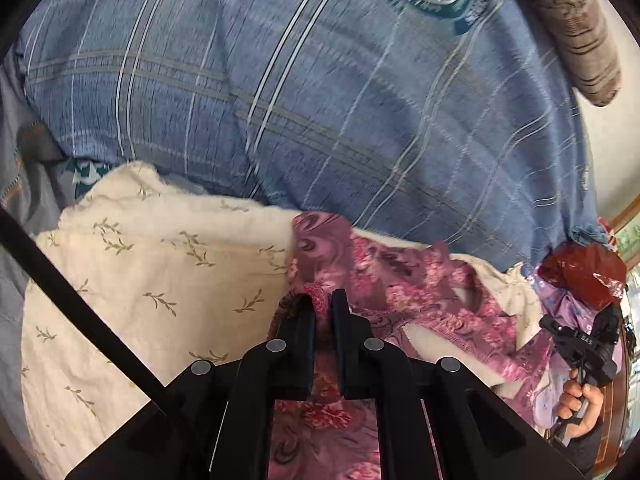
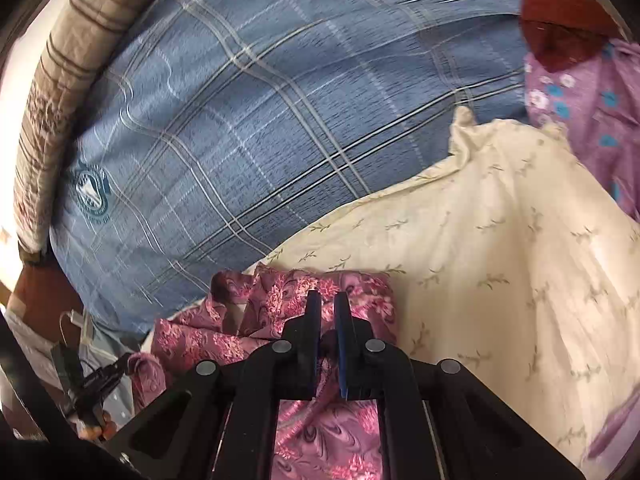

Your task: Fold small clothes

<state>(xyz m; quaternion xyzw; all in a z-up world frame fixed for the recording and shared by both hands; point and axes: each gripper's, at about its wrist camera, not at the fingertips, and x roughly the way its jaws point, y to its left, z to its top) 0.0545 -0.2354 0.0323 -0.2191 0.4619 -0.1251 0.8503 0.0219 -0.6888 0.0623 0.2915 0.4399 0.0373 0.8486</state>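
Note:
A pink floral garment (image 1: 420, 292) lies crumpled on a cream cloth with leaf sprigs (image 1: 160, 280). In the left wrist view, my left gripper (image 1: 323, 300) is shut on a raised fold of the garment's edge, and the fabric runs down between the fingers. In the right wrist view, the same pink garment (image 2: 224, 340) bunches up in front of me. My right gripper (image 2: 327, 298) is shut on another fold of it, with cloth pinched between the blue pads. The two grips sit at opposite ends of the garment.
A large blue plaid pillow (image 1: 320, 100) fills the space behind the cream cloth (image 2: 500, 240). A brown patterned cushion (image 1: 576, 32) lies beyond it. A lilac cloth with blue flowers (image 2: 580, 120) and a dark red item (image 2: 560, 28) sit at the right. A hand (image 1: 580, 404) holds the other tool.

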